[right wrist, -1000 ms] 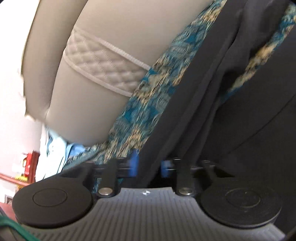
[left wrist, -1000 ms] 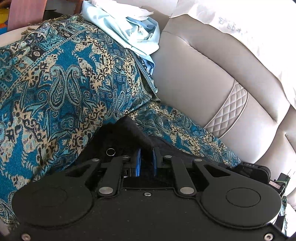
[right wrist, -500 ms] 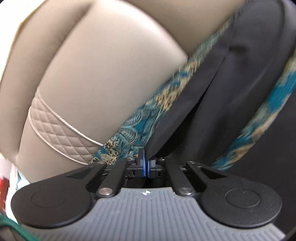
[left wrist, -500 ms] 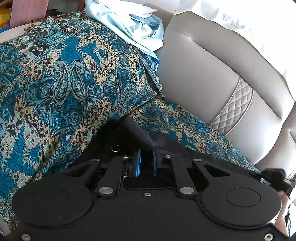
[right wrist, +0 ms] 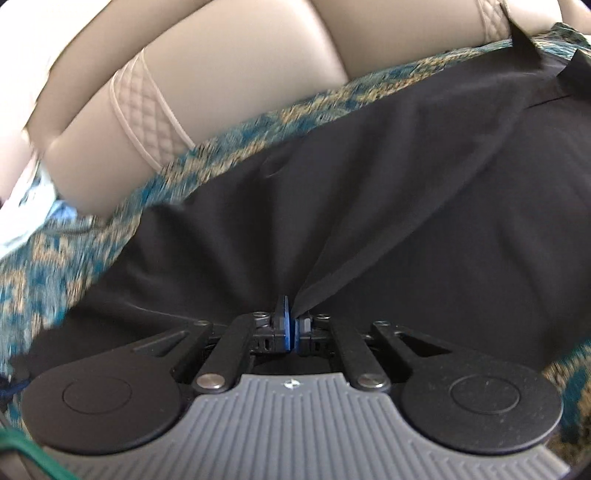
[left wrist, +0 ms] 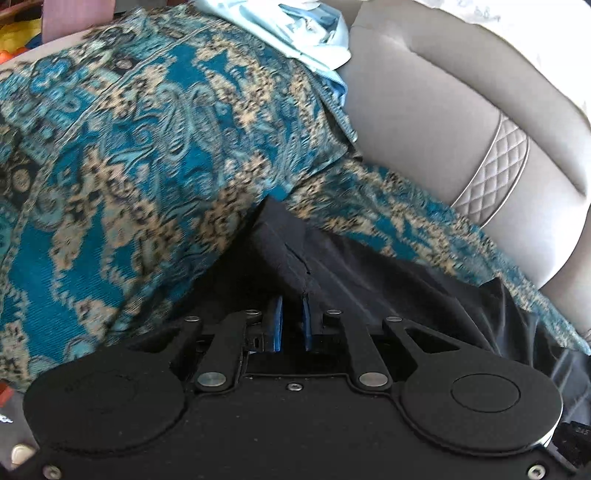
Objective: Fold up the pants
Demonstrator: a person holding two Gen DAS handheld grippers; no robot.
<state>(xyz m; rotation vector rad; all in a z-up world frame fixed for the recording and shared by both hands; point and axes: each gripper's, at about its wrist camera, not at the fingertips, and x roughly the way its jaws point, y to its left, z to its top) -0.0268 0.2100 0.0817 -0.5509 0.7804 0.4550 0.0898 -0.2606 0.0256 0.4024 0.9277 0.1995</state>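
One pair of black pants point(left wrist: 369, 273) lies on a teal-and-tan paisley throw point(left wrist: 140, 158) draped over a beige sofa point(left wrist: 436, 122). In the L wrist view the L gripper point(left wrist: 292, 320) sits at 6 o'clock w/ its 2 blue pads point(left wrist: 277, 325) close together, clamped on a raised fold of the pants; the cloth peaks toward 12 o'clock just above the pads, w/ a seam running down the ridge into the gap. The rest of the pants spreads toward 4 o'clock, over the throw. One quilted strap point(left wrist: 495, 166) crosses the sofa cushion at 2 o'clock. A pile of light-blue clothes point(left wrist: 303, 33) sits at 12 o'clock on top of the throw, touching the sofa back; can't count the pieces. A fingertip shows at the 8 o'clock corner. In the R wrist view the R gripper point(right wrist: 291, 325) is also at 6 o'clock, its 2 blue pads point(right wrist: 283, 325) nearly touching; jaws are opening, w/ a thin edge of the pants point(right wrist: 369, 192) between them. From there one taut fold runs up toward 1 o'clock. Pants fill most of the middle of this view, w/ the throw point(right wrist: 55, 266) showing as a band from 8 to 1 o'clock and the sofa point(right wrist: 229, 62) behind it at 11–12 o'clock, one quilted strap point(right wrist: 144, 107) at 10 o'clock. Both views are motion-blurred at the edges.
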